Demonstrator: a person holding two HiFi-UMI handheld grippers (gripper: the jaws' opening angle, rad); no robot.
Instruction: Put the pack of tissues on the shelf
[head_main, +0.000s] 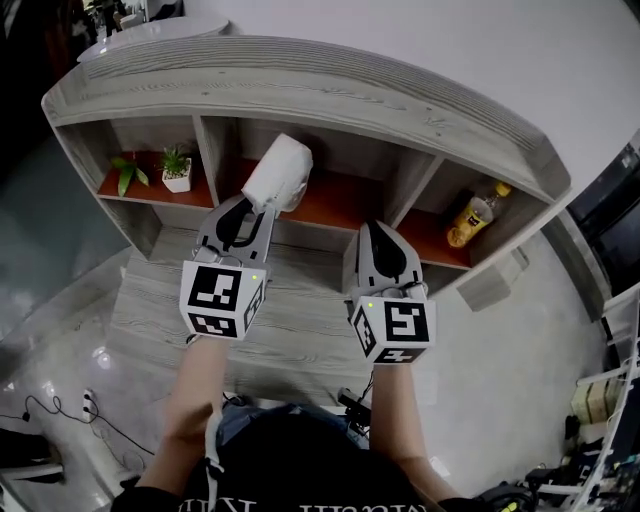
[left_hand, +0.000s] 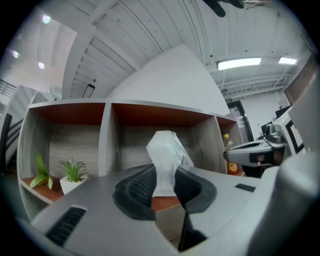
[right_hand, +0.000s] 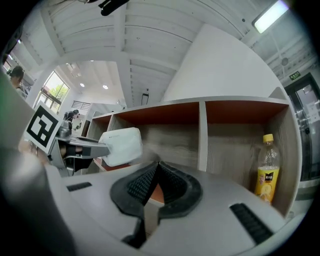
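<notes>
The left claw (head_main: 262, 207) grips the tissues (head_main: 279, 172) by one end and holds them up in front of the middle compartment of the shelf (head_main: 330, 88). The right claw (head_main: 373, 228), near it, is closed and empty.

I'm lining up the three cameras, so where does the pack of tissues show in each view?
Head view: pack of tissues upper centre-left, before the middle bay of the shelf.
Left gripper view: pack of tissues at centre, pinched between the jaws.
Right gripper view: pack of tissues left of centre.
Shared landmark: yellow bottle in the shelf's right bay.
</notes>
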